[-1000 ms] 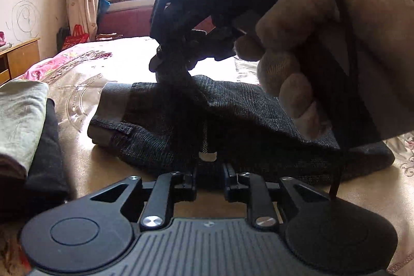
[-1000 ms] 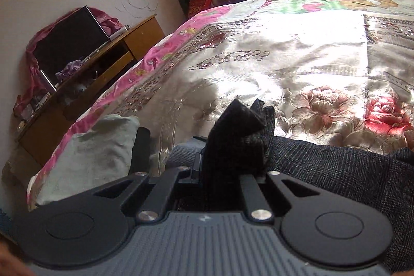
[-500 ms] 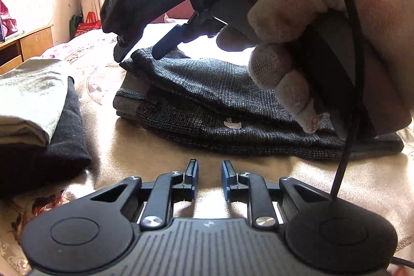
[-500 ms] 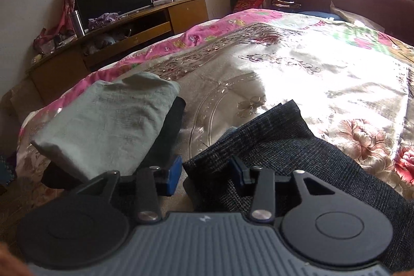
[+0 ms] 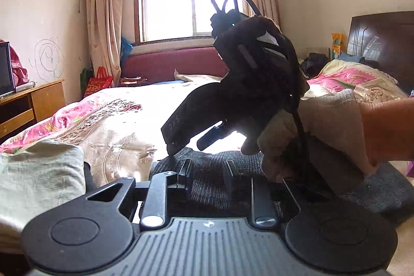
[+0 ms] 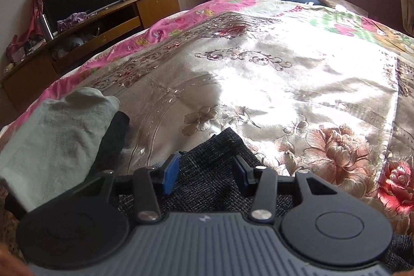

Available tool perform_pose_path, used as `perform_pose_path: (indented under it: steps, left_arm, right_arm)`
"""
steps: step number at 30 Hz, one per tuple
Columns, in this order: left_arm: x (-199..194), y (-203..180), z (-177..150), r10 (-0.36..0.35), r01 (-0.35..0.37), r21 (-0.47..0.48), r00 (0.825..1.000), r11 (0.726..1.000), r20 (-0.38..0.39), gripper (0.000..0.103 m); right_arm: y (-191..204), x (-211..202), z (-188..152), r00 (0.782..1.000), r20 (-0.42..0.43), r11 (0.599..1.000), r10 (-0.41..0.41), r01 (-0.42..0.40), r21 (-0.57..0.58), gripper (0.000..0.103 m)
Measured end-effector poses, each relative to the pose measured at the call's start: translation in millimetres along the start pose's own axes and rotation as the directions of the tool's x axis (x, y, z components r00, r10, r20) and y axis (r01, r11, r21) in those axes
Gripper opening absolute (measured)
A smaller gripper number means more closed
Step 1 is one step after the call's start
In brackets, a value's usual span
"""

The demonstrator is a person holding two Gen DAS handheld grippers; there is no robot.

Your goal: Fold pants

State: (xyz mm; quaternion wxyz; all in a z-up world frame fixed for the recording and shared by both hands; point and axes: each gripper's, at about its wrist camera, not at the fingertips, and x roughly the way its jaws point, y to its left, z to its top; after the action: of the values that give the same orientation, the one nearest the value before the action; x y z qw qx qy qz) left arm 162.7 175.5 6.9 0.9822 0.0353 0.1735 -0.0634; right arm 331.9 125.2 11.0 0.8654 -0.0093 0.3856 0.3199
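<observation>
Dark grey checked pants lie folded on the bed, one corner pointing away from me. My right gripper hovers just over that corner with its jaws opening. The blue pads stand clear of the cloth on either side. In the left wrist view the pants lie beneath my left gripper, whose jaws are opening too, with nothing pinched. A gloved hand holds the right gripper above the pants' far edge.
A pale green folded garment sits on a black one at the left, also seen in the left wrist view. The shiny floral bedspread stretches away. A wooden TV cabinet stands left of the bed and a dark headboard at the right.
The right gripper let go of the bunched pants corner, which now lies flat on the fold. The left gripper let go of the pants too, then rose and tilted up.
</observation>
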Motion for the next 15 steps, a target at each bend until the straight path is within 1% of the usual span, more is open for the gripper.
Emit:
perform_pose_path:
  steps: [2,4,5,6,8,10,12,13,15]
  left_arm:
    - [15.3,1.9,-4.2,0.005,-0.005,0.002,1.0,1.0,-0.023,0.04]
    - [29.6,5.5,-11.7,0.022,-0.022,-0.001,0.996,1.0,-0.083,0.04]
    - [31.8,6.7,-18.2,0.026,-0.029,-0.016,0.99,0.999,-0.141,0.04]
    - [37.1,10.7,-24.0,0.02,-0.027,-0.04,0.983,0.999,-0.18,0.04]
    - [36.3,14.4,-29.1,0.011,-0.026,-0.072,0.982,0.997,-0.191,0.04]
    - [37.9,9.6,-29.0,0.022,-0.032,-0.045,0.979,0.998,-0.204,0.041]
    - [32.8,2.1,-23.7,0.038,-0.04,-0.006,0.979,0.999,-0.201,0.041]
    - [28.1,-1.2,-21.4,0.044,-0.043,0.009,0.98,0.999,-0.195,0.041]
    - [18.8,-4.4,-16.0,0.035,-0.033,0.016,0.985,0.999,-0.168,0.041]
  right_arm:
    - [-5.0,13.6,3.5,0.998,-0.057,0.999,0.034,-0.034,-0.002,0.047]
    - [-7.6,26.9,2.2,0.995,-0.088,0.999,0.039,-0.038,0.014,0.048]
    - [-6.1,33.2,0.4,0.994,-0.106,1.0,0.028,-0.028,-0.002,0.05]
    - [-3.5,39.4,-2.1,0.993,-0.121,1.0,0.01,-0.013,-0.028,0.051]
    - [1.4,49.1,-11.6,0.993,-0.12,0.999,-0.025,0.02,-0.047,0.058]
    - [2.7,46.9,-15.8,0.995,-0.093,0.998,-0.036,0.032,-0.045,0.058]
    - [-0.8,28.9,-16.0,0.998,-0.051,1.0,-0.023,0.023,-0.005,0.057]
    - [-6.2,10.0,-16.8,1.0,-0.015,0.999,-0.002,0.003,0.033,0.055]
    - [-15.8,-27.3,-26.8,0.999,0.049,0.998,0.016,-0.019,0.066,0.055]
